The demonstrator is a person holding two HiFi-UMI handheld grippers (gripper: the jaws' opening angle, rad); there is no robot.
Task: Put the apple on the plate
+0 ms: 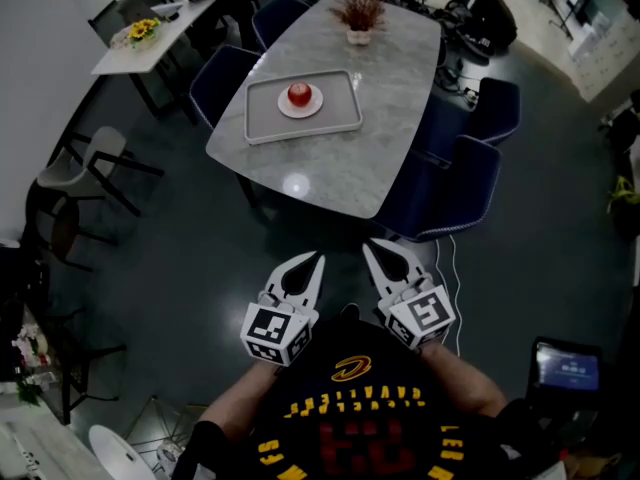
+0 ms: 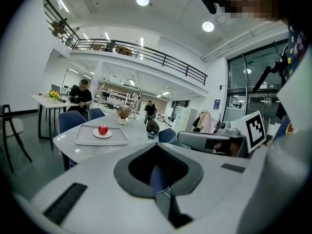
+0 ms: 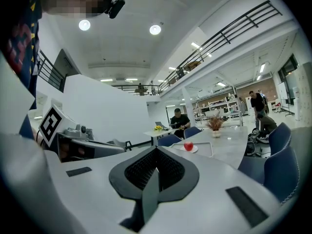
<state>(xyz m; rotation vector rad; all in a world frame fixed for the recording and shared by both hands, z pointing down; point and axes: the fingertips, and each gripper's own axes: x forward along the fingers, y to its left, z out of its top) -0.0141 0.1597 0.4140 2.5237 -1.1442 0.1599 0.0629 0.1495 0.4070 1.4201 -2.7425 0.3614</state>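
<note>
The task looks already done: the apple (image 1: pixel 299 94) sits on the white plate (image 1: pixel 284 107), well ahead of both grippers and far beyond their jaw tips. The plate rests inside the grey tray (image 1: pixel 343 118) on the marble table (image 1: pixel 330 173), and nothing else lies in the tray. The left gripper (image 1: pixel 317 259) and right gripper (image 1: pixel 369 248) hang side by side close to the person's body, each with jaws pressed together on nothing, so no step seems left
</note>
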